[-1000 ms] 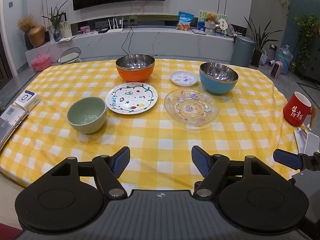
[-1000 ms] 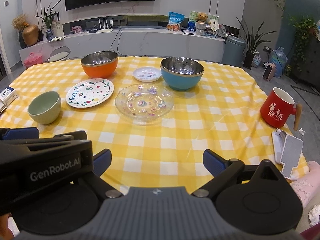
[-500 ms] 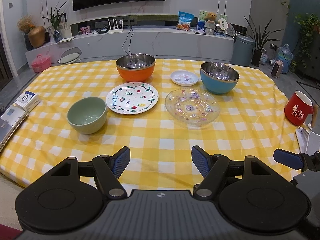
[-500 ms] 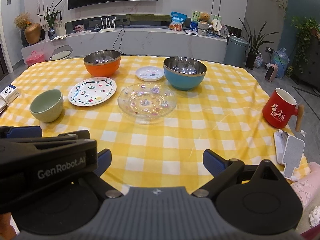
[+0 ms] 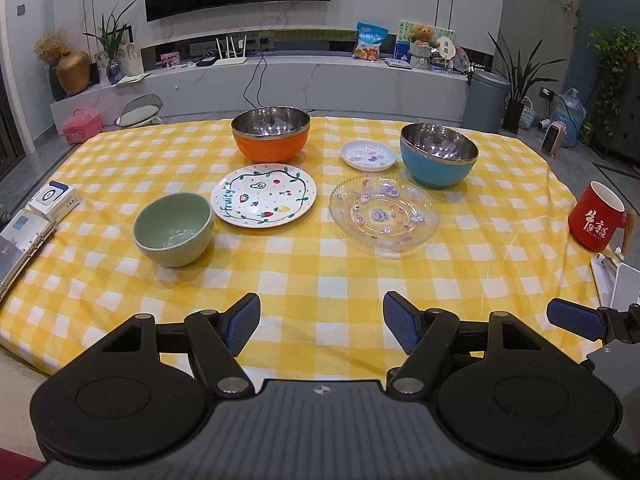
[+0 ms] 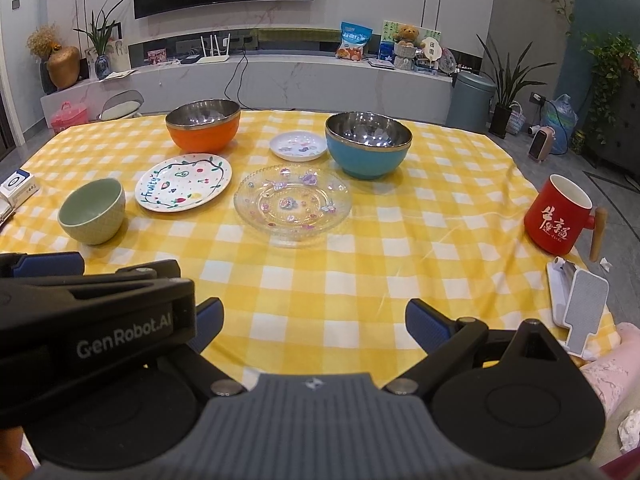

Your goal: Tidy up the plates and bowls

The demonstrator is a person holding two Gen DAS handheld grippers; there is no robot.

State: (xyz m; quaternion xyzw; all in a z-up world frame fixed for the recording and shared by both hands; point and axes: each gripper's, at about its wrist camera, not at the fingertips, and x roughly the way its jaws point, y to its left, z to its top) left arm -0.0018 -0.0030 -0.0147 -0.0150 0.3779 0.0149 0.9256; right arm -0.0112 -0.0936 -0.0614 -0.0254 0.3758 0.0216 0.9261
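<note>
On the yellow checked tablecloth (image 5: pixel 320 280) stand an orange steel-lined bowl (image 5: pixel 271 134), a blue steel-lined bowl (image 5: pixel 439 155) and a green ceramic bowl (image 5: pixel 173 229). Between them lie a painted fruit plate (image 5: pixel 263 194), a clear glass plate (image 5: pixel 384 215) and a small white saucer (image 5: pixel 368 155). My left gripper (image 5: pixel 320 322) hangs open over the near table edge, empty. My right gripper (image 6: pixel 316 322) is open and empty too, to the right of the left one. The same dishes show in the right wrist view: orange bowl (image 6: pixel 203 124), blue bowl (image 6: pixel 368 144), green bowl (image 6: pixel 93 210), glass plate (image 6: pixel 293 204).
A red mug (image 5: pixel 598 216) with a wooden handle stands at the right edge, next to a white phone stand (image 6: pixel 580 300). A ring binder (image 5: pixel 20 240) and a small white box (image 5: pixel 52 200) lie at the left edge. A TV console runs along the back wall.
Both views have crept slightly; the dishes sit a touch further right in frame. Both grippers stay open and nothing on the table has moved.
</note>
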